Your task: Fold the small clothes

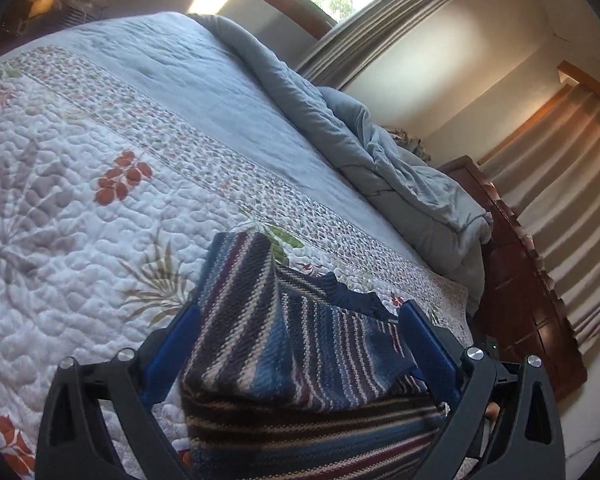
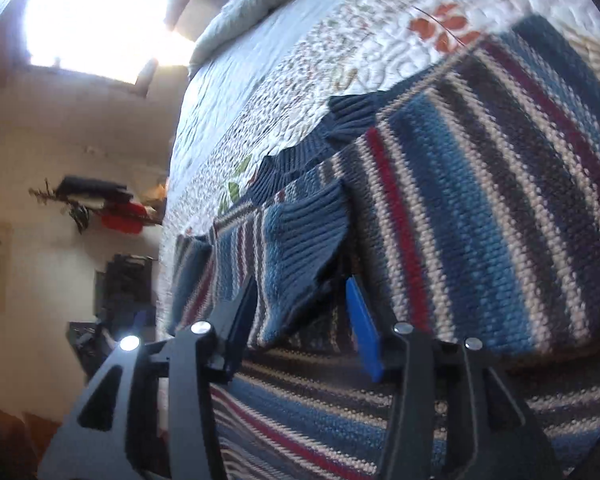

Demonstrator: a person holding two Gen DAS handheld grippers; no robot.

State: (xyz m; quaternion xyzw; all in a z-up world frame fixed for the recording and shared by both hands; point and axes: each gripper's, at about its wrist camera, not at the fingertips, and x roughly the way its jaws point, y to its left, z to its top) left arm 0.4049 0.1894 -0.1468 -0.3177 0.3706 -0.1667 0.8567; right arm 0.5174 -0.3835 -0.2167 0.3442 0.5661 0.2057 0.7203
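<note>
Striped sweater (image 1: 300, 344) half-folded on quilt (image 1: 60, 220); left gripper (image 1: 300, 320) gaping, right gripper (image 2: 304, 280) maybe pinching the 12 o'clock cuff (image 2: 300, 236).

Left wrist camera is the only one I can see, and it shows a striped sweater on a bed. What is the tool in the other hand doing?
Observer: The right gripper has the sweater's ribbed blue cuff between its jaws. I cannot tell whether they pinch it.
Operator: Where does that sleeve lie?
Observer: It is folded in over the striped body of the sweater.
Operator: Anything else in the room on that side?
Observer: A wall shelf holds dark folded things and something red.
</note>
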